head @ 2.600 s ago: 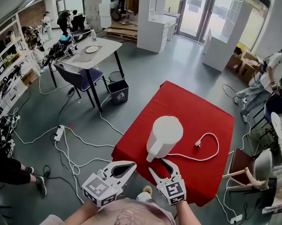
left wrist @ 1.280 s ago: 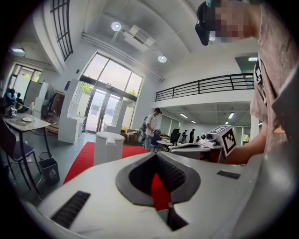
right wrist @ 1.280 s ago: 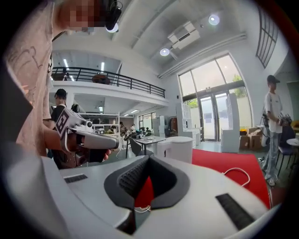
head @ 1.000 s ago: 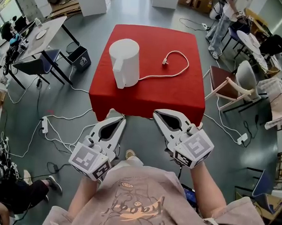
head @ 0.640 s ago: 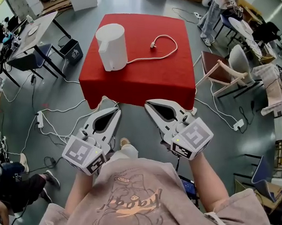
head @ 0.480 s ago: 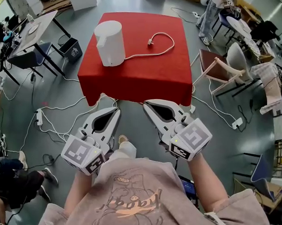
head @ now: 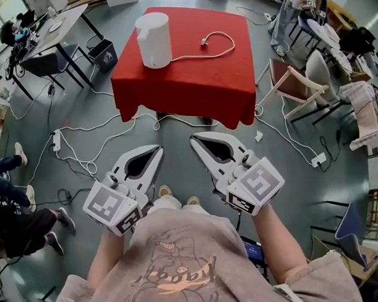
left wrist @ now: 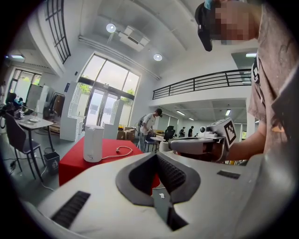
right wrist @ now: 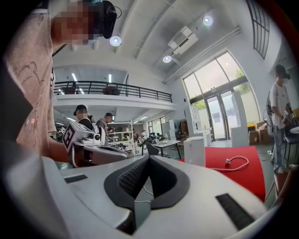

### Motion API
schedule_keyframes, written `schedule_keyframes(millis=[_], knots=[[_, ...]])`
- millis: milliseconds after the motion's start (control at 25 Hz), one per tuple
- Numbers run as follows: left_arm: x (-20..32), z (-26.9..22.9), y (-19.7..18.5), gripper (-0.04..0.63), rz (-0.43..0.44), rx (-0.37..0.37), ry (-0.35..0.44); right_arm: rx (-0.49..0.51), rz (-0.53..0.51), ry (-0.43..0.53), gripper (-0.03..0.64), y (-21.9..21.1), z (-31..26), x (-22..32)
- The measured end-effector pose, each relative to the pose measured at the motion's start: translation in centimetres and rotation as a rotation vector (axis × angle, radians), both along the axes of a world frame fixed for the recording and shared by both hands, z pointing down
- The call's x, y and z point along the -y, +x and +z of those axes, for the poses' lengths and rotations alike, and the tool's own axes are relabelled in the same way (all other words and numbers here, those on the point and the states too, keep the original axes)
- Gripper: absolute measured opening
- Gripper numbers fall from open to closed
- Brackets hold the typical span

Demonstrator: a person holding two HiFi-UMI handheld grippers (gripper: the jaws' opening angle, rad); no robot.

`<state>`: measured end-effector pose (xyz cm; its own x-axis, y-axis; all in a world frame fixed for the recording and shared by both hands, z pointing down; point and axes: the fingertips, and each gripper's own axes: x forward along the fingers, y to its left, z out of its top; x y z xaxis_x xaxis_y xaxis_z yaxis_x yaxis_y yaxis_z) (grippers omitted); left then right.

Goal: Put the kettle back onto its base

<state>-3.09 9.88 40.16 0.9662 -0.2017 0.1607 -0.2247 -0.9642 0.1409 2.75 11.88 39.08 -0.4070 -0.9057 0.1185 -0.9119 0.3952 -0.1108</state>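
Observing kettle [head: 153, 31] standing on red table [head: 198, 85], cord [head: 205, 41] trailing from foot, likely seated. Hanging well short: left gripper [head: 156, 152], right gripper [head: 195, 141], jaws together, empty. Avoiding cord advisable.

The kettle [head: 152, 39] stands on the far left part of the table [head: 198, 82], well ahead of me. Its cord [head: 213, 47] lies on the tabletop to its right. A chair [head: 291, 83] stands right of the table and a bin [head: 105, 53] left of it. My left gripper [head: 158, 149] and right gripper [head: 194, 140] sit side by side, short of the table's near edge.
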Motion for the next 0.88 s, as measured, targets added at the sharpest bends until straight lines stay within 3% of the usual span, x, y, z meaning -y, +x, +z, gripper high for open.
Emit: schedule_keyframes(millis=[480,880], knots=[[-2.7,-1.7,-3.7,-0.009,0.042,-0.035,0.032,0.023,0.124,0.064,0.005,-2.6,-2.0,-4.3],[-4.7,-3.5,-4.4,-0.009,0.104,-0.071,0.060,-0.037,0.064,0.146,0.005,-5.4,-5.2,-6.2]])
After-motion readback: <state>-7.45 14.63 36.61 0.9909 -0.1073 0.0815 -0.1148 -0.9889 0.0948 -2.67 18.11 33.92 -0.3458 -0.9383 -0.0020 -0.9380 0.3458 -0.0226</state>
